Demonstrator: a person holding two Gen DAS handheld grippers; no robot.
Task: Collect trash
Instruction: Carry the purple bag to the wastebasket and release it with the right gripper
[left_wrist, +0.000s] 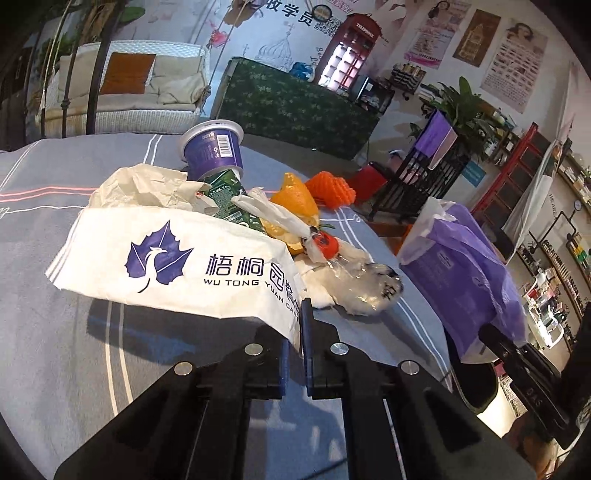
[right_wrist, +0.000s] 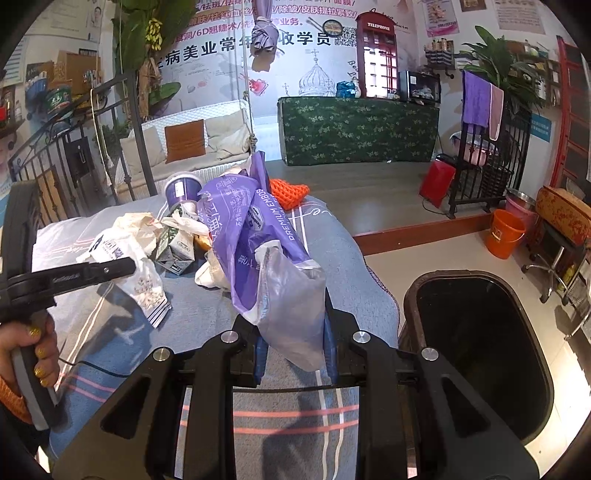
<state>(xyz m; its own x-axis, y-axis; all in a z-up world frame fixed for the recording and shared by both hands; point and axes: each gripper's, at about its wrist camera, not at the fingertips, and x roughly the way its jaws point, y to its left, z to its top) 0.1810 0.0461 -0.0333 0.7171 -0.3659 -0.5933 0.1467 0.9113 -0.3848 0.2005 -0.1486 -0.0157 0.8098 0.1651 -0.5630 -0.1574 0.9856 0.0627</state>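
Observation:
My left gripper (left_wrist: 301, 325) is shut on the corner of a white paper bag (left_wrist: 177, 266) with a purple leaf logo, lying on the grey cloth table (left_wrist: 74, 369). Behind it lie crumpled paper (left_wrist: 147, 184), a purple cup (left_wrist: 214, 147), a green carton (left_wrist: 225, 199), orange peel (left_wrist: 295, 199), orange foam net (left_wrist: 332, 188) and clear plastic wrap (left_wrist: 362, 284). My right gripper (right_wrist: 295, 332) is shut on a purple plastic wrapper (right_wrist: 258, 236), held above the table's right edge. The wrapper also shows in the left wrist view (left_wrist: 469, 266). The left gripper shows in the right wrist view (right_wrist: 92, 273).
A dark open trash bin (right_wrist: 480, 350) stands on the floor right of the table. An orange bucket (right_wrist: 504, 232), a red container (right_wrist: 436, 181), a black metal rack (right_wrist: 487, 177) and a green-covered counter (right_wrist: 354, 129) lie beyond. A white swing sofa (right_wrist: 192, 147) is behind the table.

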